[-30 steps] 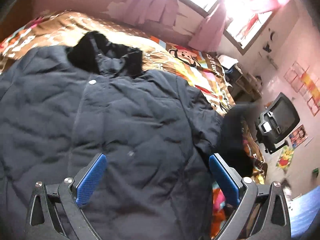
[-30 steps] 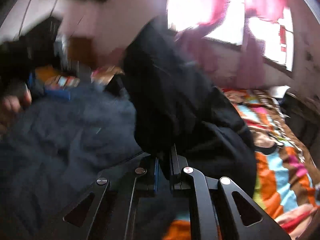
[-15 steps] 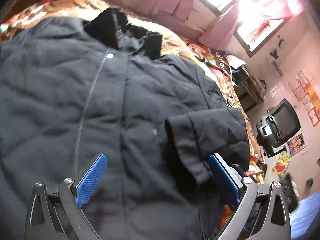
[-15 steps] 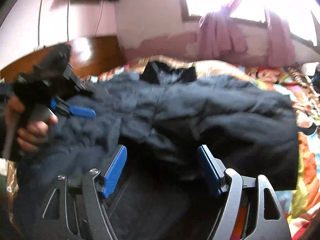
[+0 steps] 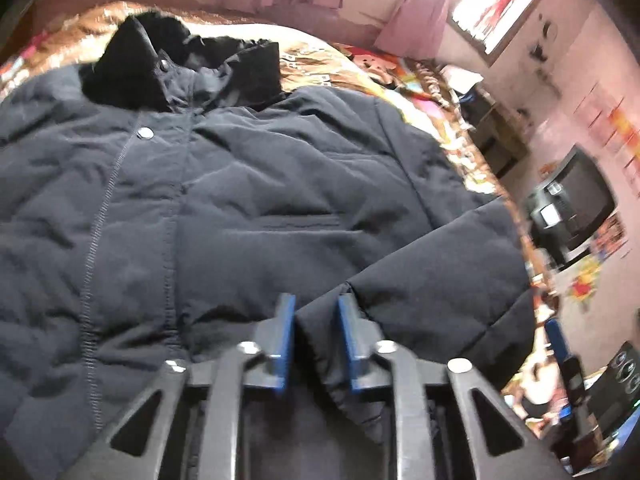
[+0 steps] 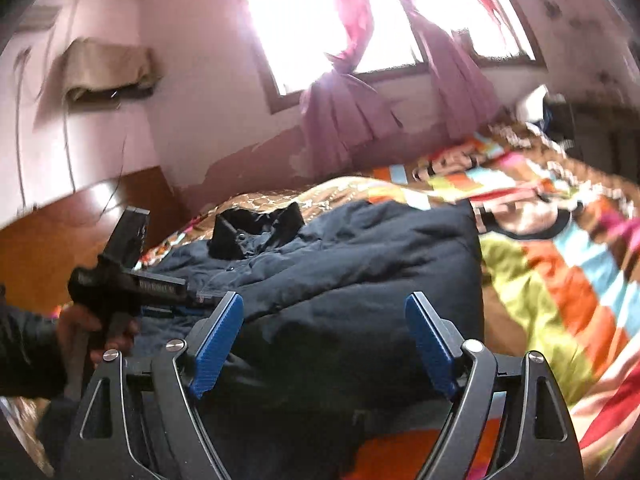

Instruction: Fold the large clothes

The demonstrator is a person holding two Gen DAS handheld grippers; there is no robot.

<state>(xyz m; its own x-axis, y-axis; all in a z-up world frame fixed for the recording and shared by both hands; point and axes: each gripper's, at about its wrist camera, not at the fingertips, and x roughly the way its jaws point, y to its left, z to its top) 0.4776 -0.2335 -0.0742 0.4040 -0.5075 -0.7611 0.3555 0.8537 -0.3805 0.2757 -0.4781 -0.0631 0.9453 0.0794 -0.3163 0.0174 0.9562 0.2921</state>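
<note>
**Grippers trade the sleeve: left clamps, right lets go**

Left gripper (image 5: 316, 344), in its own view: a second ago its jaws stood wide over the coat; they have just been closing and now pinch the cuff end of the folded-over sleeve (image 5: 432, 280). The dark jacket (image 5: 224, 200) lies face up on the bed (image 5: 404, 80).

Right gripper (image 6: 324, 344), in its view: half a second ago narrower, its jaws have just been opening and now stand released, nothing pressed between them. I judge the sleeve handed over, ready for me to draw it across.
</note>
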